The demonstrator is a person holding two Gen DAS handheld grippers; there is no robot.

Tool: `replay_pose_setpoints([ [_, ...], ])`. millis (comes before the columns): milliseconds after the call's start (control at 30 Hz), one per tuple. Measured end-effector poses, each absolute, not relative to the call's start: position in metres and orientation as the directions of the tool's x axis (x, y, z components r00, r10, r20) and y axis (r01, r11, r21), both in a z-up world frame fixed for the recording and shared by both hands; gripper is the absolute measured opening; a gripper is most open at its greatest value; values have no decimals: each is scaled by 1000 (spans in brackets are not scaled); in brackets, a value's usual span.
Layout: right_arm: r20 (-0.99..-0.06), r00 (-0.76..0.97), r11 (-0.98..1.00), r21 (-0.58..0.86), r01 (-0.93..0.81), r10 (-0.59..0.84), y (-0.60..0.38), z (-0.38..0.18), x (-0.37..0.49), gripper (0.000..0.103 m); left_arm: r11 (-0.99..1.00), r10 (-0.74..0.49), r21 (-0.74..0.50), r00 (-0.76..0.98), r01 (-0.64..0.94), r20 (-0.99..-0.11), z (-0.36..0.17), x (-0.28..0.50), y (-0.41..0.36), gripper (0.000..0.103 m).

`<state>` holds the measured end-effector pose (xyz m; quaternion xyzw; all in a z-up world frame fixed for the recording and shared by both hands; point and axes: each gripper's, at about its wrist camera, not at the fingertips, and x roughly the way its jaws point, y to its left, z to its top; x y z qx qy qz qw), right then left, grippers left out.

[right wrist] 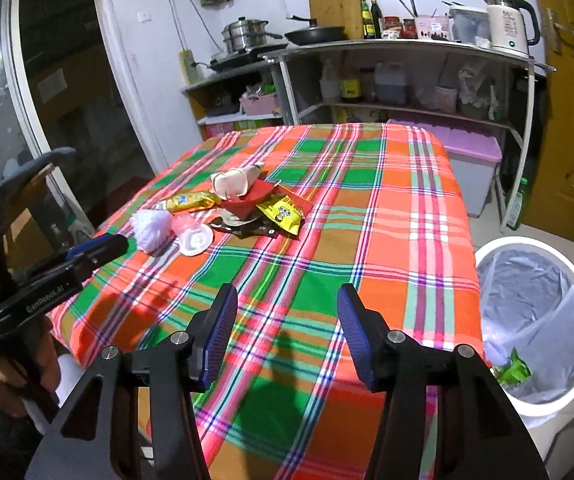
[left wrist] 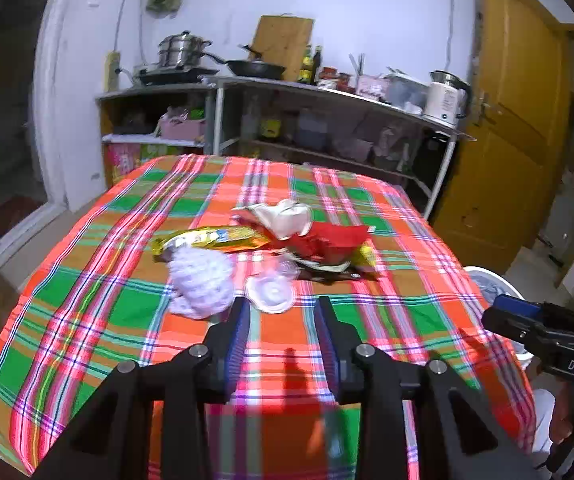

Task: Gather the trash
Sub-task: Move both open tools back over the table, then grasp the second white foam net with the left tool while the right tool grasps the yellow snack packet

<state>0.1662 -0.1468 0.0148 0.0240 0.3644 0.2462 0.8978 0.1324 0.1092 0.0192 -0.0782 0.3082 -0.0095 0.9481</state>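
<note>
A pile of trash lies mid-table on the plaid cloth [left wrist: 99, 308]: a white foam net [left wrist: 201, 282], a clear plastic lid [left wrist: 271, 294], a yellow wrapper [left wrist: 211, 238], a crumpled white paper [left wrist: 287, 218], red paper [left wrist: 327, 240] and a dark wrapper. The pile also shows in the right wrist view, with the foam net [right wrist: 151, 229] and lid [right wrist: 195, 240]. My left gripper [left wrist: 283, 312] is open and empty, just short of the lid. My right gripper [right wrist: 285, 304] is open and empty over the table's near part. A white bin [right wrist: 543, 320] with a liner stands on the floor at the right.
A green wrapper [right wrist: 515, 368] lies in the bin. Behind the table stands a metal shelf [right wrist: 407, 46] with pots, bottles and a kettle [right wrist: 507, 26]. A purple-lidded box [right wrist: 475, 156] sits beside the table. A yellow door [left wrist: 519, 120] is at the right.
</note>
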Motion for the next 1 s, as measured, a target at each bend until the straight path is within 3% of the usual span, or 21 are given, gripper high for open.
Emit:
replay_pose_setpoints([
  [467,-692,571,874,186,-450,441,-104,-6,222,55,970,-12,-192,755,-151,-655,-14,182,165,54],
  [1000,-733,538,860,127,-494,417,-69,-22,282,56,976,-40,-180,716,-121,-697,-26,219,156,51],
])
